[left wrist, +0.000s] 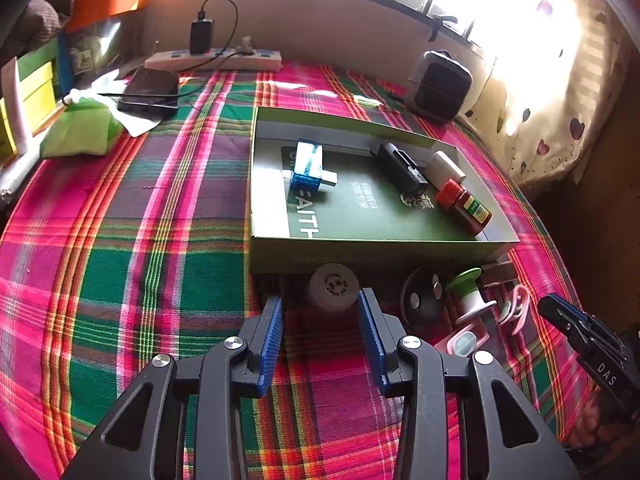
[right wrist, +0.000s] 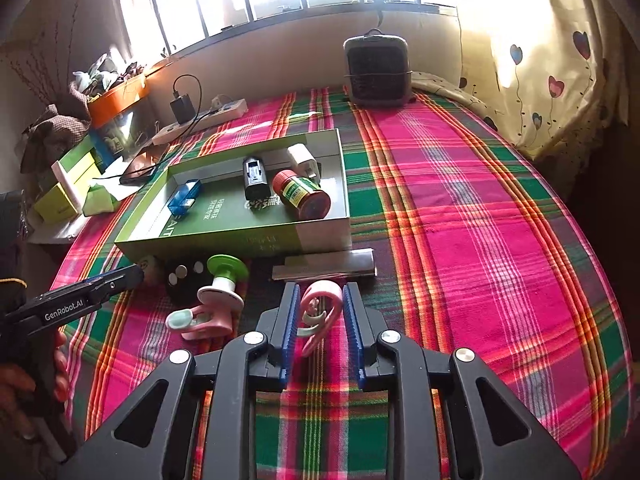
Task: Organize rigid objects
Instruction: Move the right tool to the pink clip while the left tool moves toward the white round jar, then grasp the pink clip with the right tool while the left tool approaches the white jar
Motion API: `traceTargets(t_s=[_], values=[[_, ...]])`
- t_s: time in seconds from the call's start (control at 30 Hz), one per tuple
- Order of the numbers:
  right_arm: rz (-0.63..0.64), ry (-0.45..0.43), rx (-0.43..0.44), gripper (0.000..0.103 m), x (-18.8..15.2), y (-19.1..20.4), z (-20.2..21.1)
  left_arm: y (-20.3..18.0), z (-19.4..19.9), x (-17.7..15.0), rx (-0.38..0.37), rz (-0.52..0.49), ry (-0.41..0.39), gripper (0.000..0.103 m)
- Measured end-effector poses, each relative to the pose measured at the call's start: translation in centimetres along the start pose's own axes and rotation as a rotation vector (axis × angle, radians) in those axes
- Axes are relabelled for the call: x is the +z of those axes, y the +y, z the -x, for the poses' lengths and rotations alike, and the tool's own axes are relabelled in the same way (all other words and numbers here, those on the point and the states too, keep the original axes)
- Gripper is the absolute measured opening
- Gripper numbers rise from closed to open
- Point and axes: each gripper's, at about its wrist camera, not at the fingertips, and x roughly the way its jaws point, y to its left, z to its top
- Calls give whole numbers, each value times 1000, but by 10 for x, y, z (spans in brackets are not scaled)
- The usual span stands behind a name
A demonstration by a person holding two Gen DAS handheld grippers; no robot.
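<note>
An open green box lies on the plaid cloth and holds a blue USB adapter, a black device, a white plug and a red bottle. In front of the box are a white round cap, a black disc, a green-topped spool, a pink case and a grey bar. My left gripper is open with nothing between its fingers, its tips just short of the cap. My right gripper is shut on a pink hook.
A power strip with a black charger, a phone and a green pouch lie at the back left. A grey heater stands at the far edge under the window. Yellow and green boxes crowd the left side.
</note>
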Motion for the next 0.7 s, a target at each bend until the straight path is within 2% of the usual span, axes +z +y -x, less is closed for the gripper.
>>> traceTargets(t_s=[0.17, 0.4, 0.47, 0.6, 0.7], values=[[-13, 15, 0, 21, -7, -13, 2, -3, -3, 1, 6, -4, 3, 36], [-77, 27, 61, 23, -8, -23, -5, -7, -5, 4, 16, -4, -2, 37], [-66, 18, 76, 25, -6, -18, -6, -7, -7, 4, 22, -6, 3, 38], [-26, 24, 56, 46, -2, -6, -16, -11, -10, 4, 34, -23, 8, 41], [11, 41, 17, 47, -1, 2, -24, -13, -13, 4, 47, -32, 11, 41]])
